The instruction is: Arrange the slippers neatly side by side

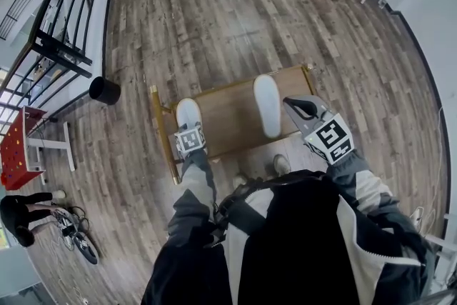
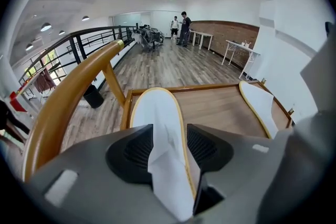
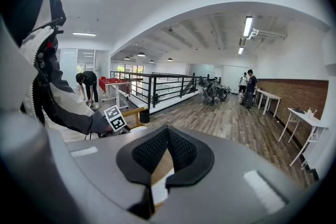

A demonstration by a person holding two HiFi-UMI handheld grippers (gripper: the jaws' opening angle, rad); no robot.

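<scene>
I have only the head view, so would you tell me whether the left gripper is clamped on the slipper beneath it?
Observer: No. In the left gripper view, the left gripper has its jaws apart. The upper of the white slipper stands between them, not pinched.
Operator: Thank you. And the right gripper?
Observer: Its own view shows the right gripper with its jaws shut together and nothing between them.
Operator: Is anyone at the far end of the room?
Observer: Yes, two people stand there beside white tables.
</scene>
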